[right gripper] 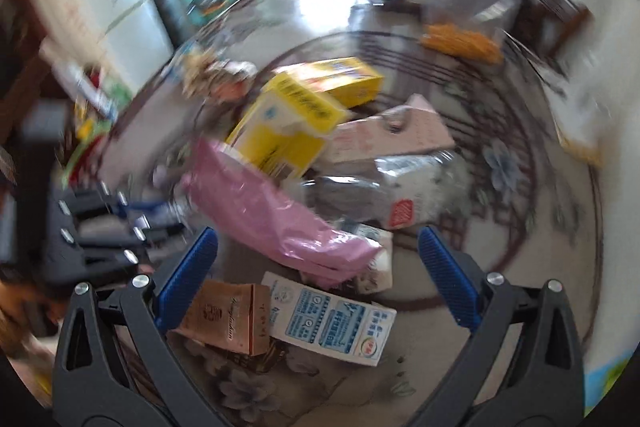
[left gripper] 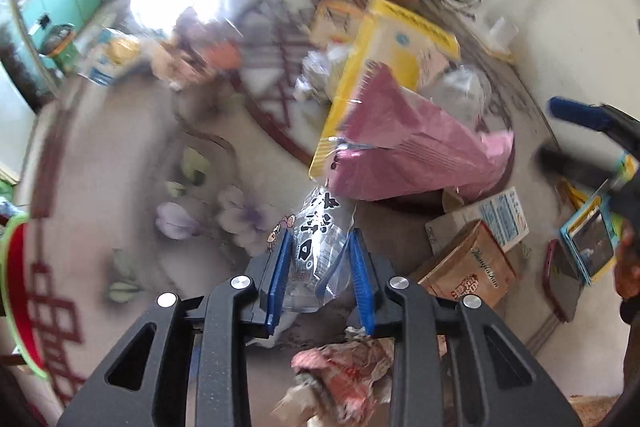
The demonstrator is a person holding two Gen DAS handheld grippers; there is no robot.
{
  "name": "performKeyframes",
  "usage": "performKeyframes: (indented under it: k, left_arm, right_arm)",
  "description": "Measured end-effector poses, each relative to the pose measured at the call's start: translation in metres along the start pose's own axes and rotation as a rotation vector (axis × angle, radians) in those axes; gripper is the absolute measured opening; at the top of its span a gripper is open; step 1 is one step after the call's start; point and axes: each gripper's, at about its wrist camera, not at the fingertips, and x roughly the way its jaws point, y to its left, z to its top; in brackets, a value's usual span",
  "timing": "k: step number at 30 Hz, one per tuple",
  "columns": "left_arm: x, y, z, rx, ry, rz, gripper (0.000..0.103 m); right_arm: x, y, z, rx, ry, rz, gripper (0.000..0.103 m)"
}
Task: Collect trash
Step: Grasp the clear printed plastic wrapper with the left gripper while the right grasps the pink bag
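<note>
The left gripper [left gripper: 318, 259] jaws pinch the clear printed wrapper [left gripper: 316, 227] just below the pink bag [left gripper: 404, 147]; the right gripper [right gripper: 320, 267] jaws gape empty over the blue-and-white carton [right gripper: 332, 323].

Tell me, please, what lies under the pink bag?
The pink bag lies over a yellow box and the edge of a clear wrapper; whatever else lies beneath is covered.
</note>
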Motion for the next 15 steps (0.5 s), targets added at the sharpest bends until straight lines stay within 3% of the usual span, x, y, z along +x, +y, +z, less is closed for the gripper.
performKeyframes:
  k: [6,8,13,15]
  left_arm:
    - [-0.044,0.026,-0.003,-0.131,-0.122,0.086,0.028]
    - [-0.056,0.032,-0.008,-0.171,-0.15,0.108,0.028]
    - [-0.07,0.044,-0.014,-0.234,-0.181,0.135,0.028]
    - [-0.07,0.049,-0.014,-0.242,-0.181,0.141,0.028]
  right_arm:
    - [0.031,0.057,0.0,-0.388,0.012,-0.147,0.094]
    - [0.045,0.072,-0.007,-0.498,0.034,-0.206,0.078]
    - [0.062,0.095,-0.029,-0.702,0.041,-0.304,0.065]
    - [0.061,0.095,-0.031,-0.714,0.044,-0.291,0.041]
